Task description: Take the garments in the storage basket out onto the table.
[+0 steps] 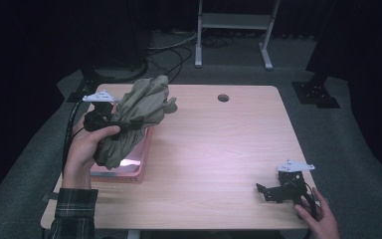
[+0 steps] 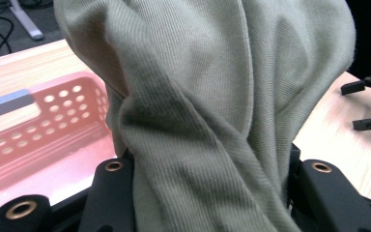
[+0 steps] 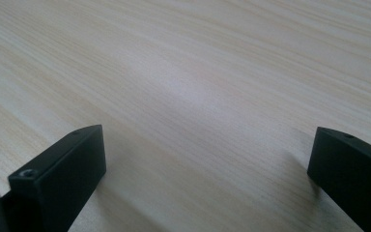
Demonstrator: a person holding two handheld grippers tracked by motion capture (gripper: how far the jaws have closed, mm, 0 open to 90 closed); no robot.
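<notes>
Items counted: one wooden table (image 1: 214, 149), one pink perforated basket (image 1: 129, 172), one olive-green ribbed garment (image 1: 139, 112), two handheld grippers.

Basket stands on the table near its left edge as the person sees it, and serves as the landmark here. Garment is bunched and lifted directly above the basket, its lower folds hanging down toward the basket's interior; whether the cloth touches the basket floor cannot be told.

Left gripper (image 1: 129, 123) is above the basket with its jaws pinching the garment; in the left gripper view the cloth (image 2: 207, 106) fills the gap between both jaws, with the basket wall (image 2: 43, 121) just beyond.

Right gripper (image 1: 264, 191) is well apart from the basket, low at the table's near right corner, jaws spread wide with bare tabletop (image 3: 198, 82) between them.
</notes>
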